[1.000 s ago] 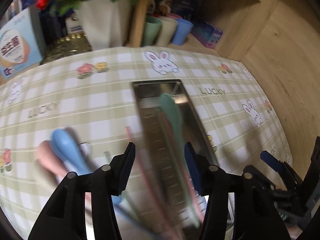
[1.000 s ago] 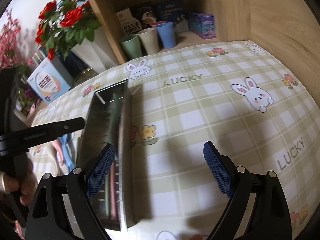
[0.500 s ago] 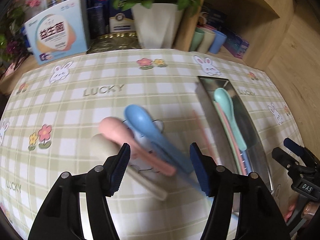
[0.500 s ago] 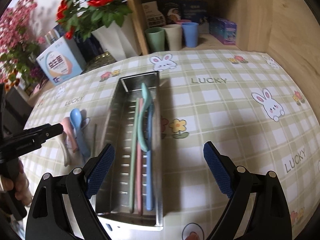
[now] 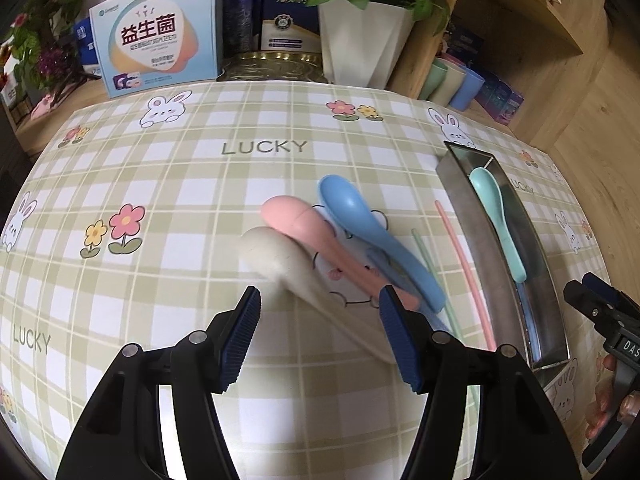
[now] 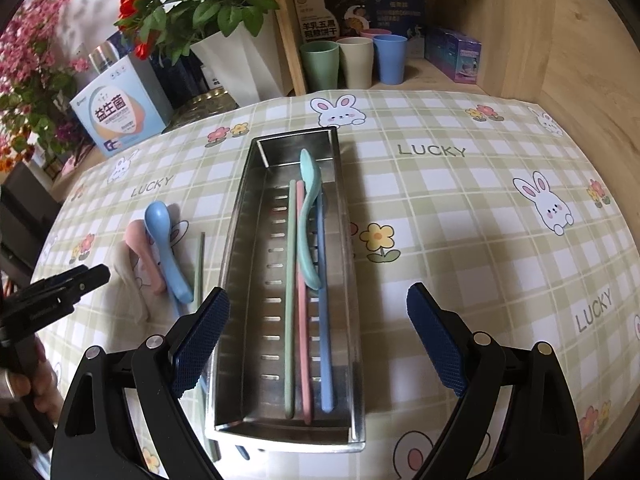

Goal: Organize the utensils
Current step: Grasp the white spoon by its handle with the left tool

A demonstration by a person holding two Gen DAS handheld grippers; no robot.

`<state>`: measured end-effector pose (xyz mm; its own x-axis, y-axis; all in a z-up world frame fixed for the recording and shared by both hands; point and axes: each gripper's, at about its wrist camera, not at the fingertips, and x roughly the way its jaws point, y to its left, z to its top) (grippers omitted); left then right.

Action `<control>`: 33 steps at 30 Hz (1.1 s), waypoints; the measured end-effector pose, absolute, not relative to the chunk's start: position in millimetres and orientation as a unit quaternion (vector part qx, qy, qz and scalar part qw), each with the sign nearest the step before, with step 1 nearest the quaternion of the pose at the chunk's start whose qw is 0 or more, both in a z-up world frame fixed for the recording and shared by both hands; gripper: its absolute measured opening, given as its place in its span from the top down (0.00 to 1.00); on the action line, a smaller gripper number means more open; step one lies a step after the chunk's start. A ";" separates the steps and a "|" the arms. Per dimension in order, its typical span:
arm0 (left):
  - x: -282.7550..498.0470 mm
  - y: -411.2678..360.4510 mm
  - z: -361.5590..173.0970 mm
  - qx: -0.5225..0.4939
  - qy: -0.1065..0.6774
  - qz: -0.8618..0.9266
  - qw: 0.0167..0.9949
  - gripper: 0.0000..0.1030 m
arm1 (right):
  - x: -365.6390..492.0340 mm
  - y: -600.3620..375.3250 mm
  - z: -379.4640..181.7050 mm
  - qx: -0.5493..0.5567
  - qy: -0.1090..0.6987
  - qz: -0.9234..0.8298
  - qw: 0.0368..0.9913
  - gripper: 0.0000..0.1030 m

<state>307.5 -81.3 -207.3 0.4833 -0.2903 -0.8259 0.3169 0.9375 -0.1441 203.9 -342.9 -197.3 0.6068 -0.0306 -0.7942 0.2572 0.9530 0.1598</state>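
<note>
Left gripper (image 5: 320, 332): jaws apart, nothing between the pads, poised above the handle ends of three spoons lying side by side on the tablecloth (image 5: 168, 184) — beige spoon (image 5: 280, 260), pink spoon (image 5: 316, 236), blue spoon (image 5: 368, 228). Right gripper (image 6: 316, 340): jaws wide apart, empty, straddling the near end of the steel tray (image 6: 240, 240). In the tray: a green spoon (image 6: 310, 200) atop green, pink and blue chopsticks. Loose chopsticks (image 5: 460, 256) lie between spoons and tray. Flower vase (image 5: 360, 48) and cups (image 6: 354, 62) stand beyond the cloth's far edge.

Three spoons (image 5: 344, 248) beside steel tray (image 5: 516, 264)
</note>
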 end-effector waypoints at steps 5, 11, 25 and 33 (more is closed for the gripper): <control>303.7 -74.1 -211.6 0.008 0.483 -0.171 0.859 0.42 | 202.1 -340.0 -195.4 0.127 0.430 -0.079 0.890 0.15; 295.7 -70.9 -213.7 0.008 0.484 -0.169 0.858 0.42 | 202.4 -336.5 -196.6 0.122 0.426 -0.082 0.893 0.15; 299.1 -89.7 -227.4 -0.003 0.497 -0.161 0.852 0.53 | 201.3 -340.7 -197.9 0.125 0.415 -0.080 0.898 0.15; 325.8 -85.1 -243.0 -0.030 0.513 -0.112 0.850 0.66 | 202.6 -347.5 -201.3 0.136 0.414 -0.081 0.897 0.15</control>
